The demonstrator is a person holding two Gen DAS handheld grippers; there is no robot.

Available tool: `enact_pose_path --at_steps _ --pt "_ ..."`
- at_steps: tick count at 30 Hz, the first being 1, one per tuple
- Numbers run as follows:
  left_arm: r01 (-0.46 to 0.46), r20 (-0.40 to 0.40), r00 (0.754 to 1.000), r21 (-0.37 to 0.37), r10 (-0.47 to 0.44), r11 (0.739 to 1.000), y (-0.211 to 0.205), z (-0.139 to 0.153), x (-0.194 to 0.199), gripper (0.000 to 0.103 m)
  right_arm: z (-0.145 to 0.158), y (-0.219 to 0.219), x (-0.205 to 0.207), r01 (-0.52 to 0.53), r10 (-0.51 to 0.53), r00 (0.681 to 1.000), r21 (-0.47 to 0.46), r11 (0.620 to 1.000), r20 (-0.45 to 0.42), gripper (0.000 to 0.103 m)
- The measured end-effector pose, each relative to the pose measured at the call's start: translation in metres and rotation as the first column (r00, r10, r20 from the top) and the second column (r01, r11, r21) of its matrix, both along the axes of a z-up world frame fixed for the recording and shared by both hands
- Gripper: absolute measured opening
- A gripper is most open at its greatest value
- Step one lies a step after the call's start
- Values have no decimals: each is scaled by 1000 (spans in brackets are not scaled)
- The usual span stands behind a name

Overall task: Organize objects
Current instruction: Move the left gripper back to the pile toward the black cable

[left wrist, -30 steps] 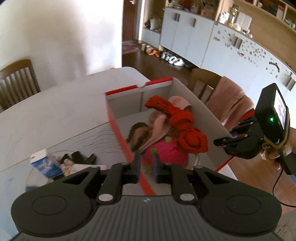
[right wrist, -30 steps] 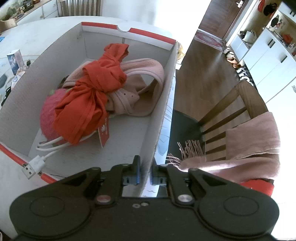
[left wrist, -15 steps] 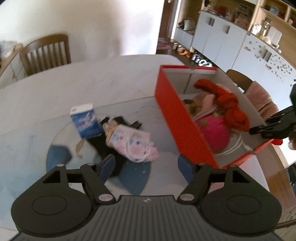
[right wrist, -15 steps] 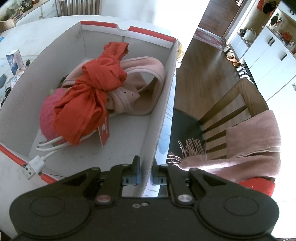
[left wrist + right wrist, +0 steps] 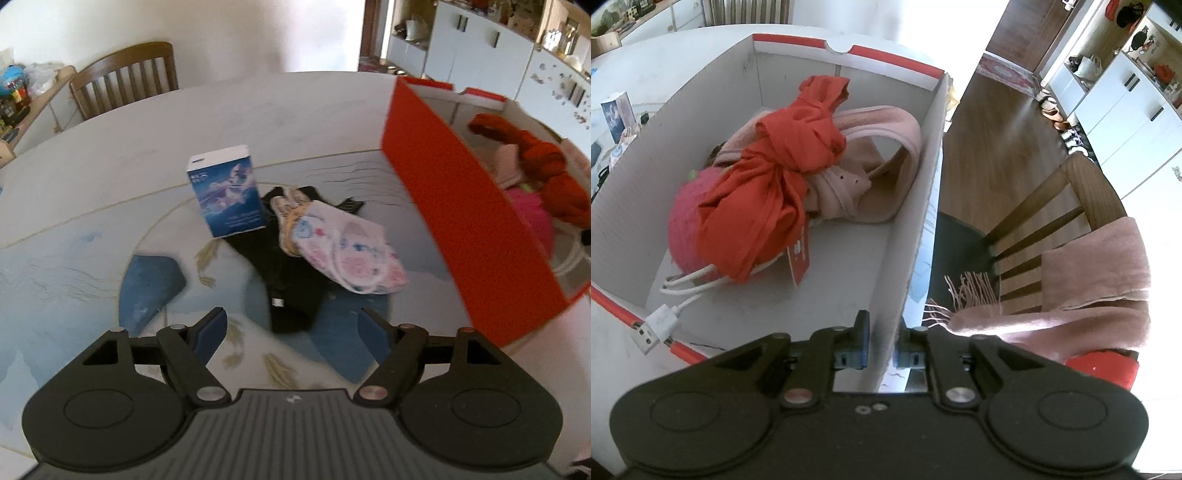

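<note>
A red cardboard box (image 5: 458, 221) stands on the table's right side; it also shows in the right wrist view (image 5: 919, 206). Inside lie a knotted red cloth (image 5: 775, 181), a pink garment (image 5: 871, 155), a pink ball (image 5: 683, 229) and a white USB cable (image 5: 661, 317). My right gripper (image 5: 881, 347) is shut on the box's right wall. My left gripper (image 5: 293, 332) is open and empty above the table. Before it lie a black garment (image 5: 288, 273), a patterned white pouch (image 5: 351, 254) and an upright blue carton (image 5: 229, 192).
A wooden chair (image 5: 125, 77) stands at the table's far side. Another chair (image 5: 1052, 221) with a pink scarf (image 5: 1082, 291) sits right of the box. White cabinets (image 5: 480, 40) line the back wall. The tablecloth (image 5: 74, 258) has a blue print.
My left gripper let go of the box's left wall, opened, and swung left over the loose items on the table. My right gripper stayed shut on the box wall.
</note>
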State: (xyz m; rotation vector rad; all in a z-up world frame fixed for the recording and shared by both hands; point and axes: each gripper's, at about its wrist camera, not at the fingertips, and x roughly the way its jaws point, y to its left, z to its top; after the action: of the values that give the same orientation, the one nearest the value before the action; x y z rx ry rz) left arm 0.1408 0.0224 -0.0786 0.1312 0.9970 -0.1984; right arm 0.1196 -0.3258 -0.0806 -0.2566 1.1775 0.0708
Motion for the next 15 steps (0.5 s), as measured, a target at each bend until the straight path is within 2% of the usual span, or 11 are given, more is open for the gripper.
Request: enact_pose_path --at_steps 11,15 --pt "2 -28 1000 73 0 997 -7 -27 33 77 -2 2 0 5 -5 1000 -10 1000 -9 11" --pt "-12 -31 999 63 14 998 -4 -30 41 77 -2 3 0 6 -6 1000 -15 1000 -9 11"
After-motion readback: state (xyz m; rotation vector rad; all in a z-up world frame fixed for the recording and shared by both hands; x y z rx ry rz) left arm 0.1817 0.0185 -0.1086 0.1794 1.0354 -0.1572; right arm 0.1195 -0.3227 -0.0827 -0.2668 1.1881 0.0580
